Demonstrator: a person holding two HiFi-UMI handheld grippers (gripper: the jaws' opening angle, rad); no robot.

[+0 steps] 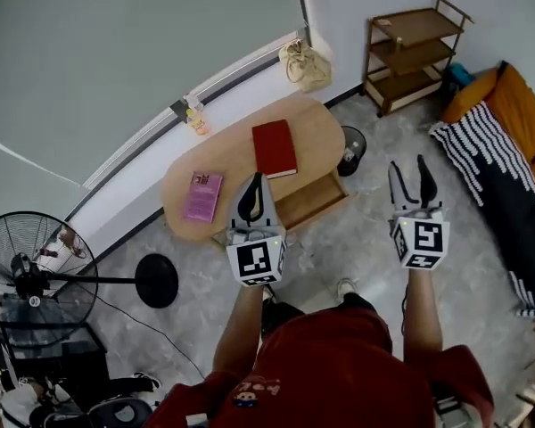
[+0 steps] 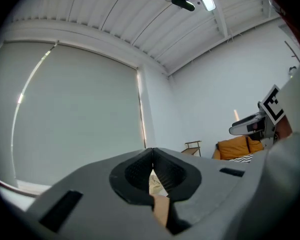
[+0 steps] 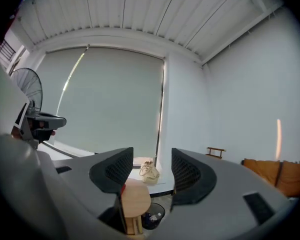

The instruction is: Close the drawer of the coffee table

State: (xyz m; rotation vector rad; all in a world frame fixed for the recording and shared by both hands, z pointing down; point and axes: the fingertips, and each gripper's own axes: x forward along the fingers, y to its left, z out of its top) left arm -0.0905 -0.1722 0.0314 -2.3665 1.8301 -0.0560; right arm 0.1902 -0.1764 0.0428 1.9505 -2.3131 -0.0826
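Two-handed, holding the left gripper (image 1: 256, 182) with jaws pressed together on nothing, the right gripper (image 1: 407, 161) with jaws standing apart, empty. Just beyond, facing the drawer (image 1: 311, 200), hanging open from the near side of the coffee table (image 1: 236, 159); farther on, carrying a red book (image 1: 275, 147) and a pink book (image 1: 202, 195).

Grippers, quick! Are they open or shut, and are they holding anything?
Left gripper: shut, holding nothing.
Right gripper: open, holding nothing.

Two books (image 1: 275, 148) (image 1: 202, 195), one coffee table (image 1: 236, 163), one drawer (image 1: 312, 200), one fan (image 1: 36, 275)
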